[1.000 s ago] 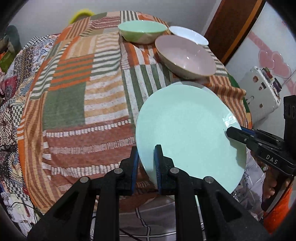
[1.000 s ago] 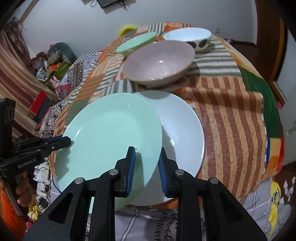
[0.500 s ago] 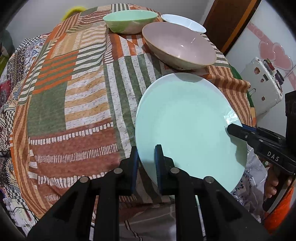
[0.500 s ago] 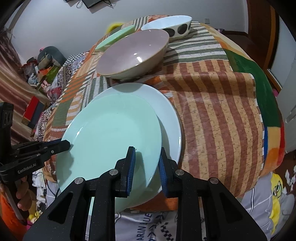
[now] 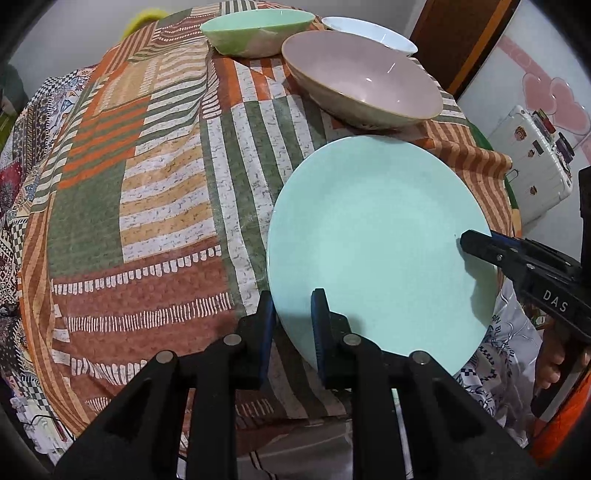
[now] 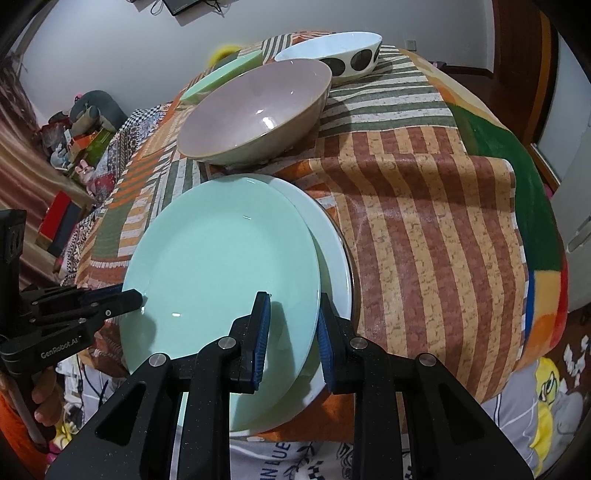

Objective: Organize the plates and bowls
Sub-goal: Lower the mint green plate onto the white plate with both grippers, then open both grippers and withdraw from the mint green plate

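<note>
A mint-green plate [image 5: 373, 236] [image 6: 225, 266] lies tilted over a white plate [image 6: 332, 254] at the near edge of the table. My left gripper [image 5: 292, 321] [image 6: 136, 295] has its pads on either side of the green plate's left rim, and its jaws are opening slightly. On the opposite rim, my right gripper [image 6: 291, 325] [image 5: 469, 240] is shut on the same plate. Behind the plates stand a pink bowl [image 5: 365, 88] [image 6: 258, 107], a green bowl [image 5: 255, 29] [image 6: 221, 79] and a white bowl with dark spots [image 6: 343, 51] [image 5: 369, 31].
A patchwork striped cloth [image 5: 147, 184] covers the round table and hangs over its edges. A white suitcase [image 5: 535, 162] and a wooden door stand to the right. Clutter and boxes [image 6: 74, 147] lie on the floor to the left.
Both grippers carried the green plate down and forward. It now covers most of the white plate, which showed widely a second ago. The bowls look closer.
</note>
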A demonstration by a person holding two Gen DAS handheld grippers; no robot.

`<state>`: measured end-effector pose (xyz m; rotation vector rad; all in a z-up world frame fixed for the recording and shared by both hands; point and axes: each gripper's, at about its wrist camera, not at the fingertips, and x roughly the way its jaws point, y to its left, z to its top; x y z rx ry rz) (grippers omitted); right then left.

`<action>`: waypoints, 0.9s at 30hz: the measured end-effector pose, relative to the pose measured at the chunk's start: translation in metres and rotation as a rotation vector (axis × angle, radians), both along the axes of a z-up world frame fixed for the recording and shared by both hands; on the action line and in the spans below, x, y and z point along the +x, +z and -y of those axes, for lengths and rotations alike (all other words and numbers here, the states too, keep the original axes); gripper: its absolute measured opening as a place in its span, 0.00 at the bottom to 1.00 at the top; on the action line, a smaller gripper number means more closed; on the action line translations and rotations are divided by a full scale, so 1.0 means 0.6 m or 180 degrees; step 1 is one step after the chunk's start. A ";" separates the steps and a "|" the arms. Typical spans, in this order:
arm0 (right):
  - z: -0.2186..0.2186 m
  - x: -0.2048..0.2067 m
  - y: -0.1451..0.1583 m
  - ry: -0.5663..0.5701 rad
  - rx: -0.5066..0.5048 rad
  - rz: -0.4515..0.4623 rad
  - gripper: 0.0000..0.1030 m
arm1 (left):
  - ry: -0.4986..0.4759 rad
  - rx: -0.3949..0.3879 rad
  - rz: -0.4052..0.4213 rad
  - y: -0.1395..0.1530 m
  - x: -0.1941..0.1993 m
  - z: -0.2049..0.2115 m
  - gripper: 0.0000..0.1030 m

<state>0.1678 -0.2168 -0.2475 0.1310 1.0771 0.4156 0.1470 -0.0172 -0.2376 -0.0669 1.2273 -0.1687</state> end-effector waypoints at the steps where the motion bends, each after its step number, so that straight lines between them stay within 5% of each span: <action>1: 0.000 0.001 0.000 -0.0002 0.0003 0.0001 0.22 | -0.0004 0.0001 -0.0001 0.000 0.000 0.000 0.19; 14: -0.019 0.002 0.023 -0.0053 -0.0304 0.0224 0.26 | 0.0048 -0.0142 0.0043 0.014 -0.005 -0.009 0.23; 18: -0.016 0.000 0.042 -0.0070 -0.0376 0.0383 0.36 | 0.0023 -0.0129 0.0244 0.051 -0.013 -0.010 0.24; 27: -0.009 0.008 0.097 -0.0169 -0.0328 0.0786 0.47 | 0.0092 -0.0059 0.0914 0.146 -0.005 -0.021 0.48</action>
